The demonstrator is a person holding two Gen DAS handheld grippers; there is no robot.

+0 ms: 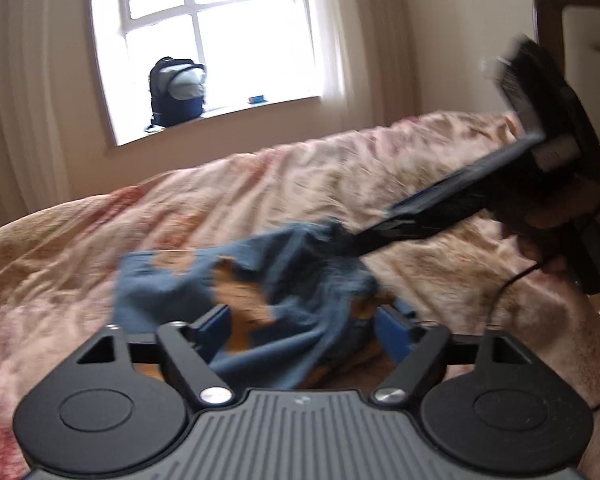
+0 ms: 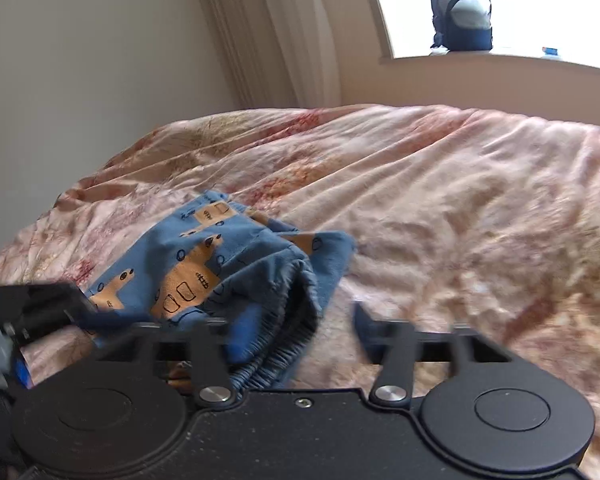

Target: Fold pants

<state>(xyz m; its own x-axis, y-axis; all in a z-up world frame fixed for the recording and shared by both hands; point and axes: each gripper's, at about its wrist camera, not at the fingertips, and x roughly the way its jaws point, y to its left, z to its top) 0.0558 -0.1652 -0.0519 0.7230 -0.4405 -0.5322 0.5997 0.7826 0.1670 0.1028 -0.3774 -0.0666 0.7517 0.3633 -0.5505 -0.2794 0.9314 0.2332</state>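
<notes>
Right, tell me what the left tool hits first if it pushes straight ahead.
Most likely the blue patterned pants: they are bunched right between and ahead of the left tool, whose fingers stand apart. Depth is blurry.

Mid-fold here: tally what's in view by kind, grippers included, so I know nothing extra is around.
Blue patterned pants: 1
Handheld grippers: 2, left gripper, right gripper
Dark blue and grey backpack on the windowsill: 1
Small blue object on the windowsill: 1
Pink floral bedspread: 1
Total: 6
</notes>
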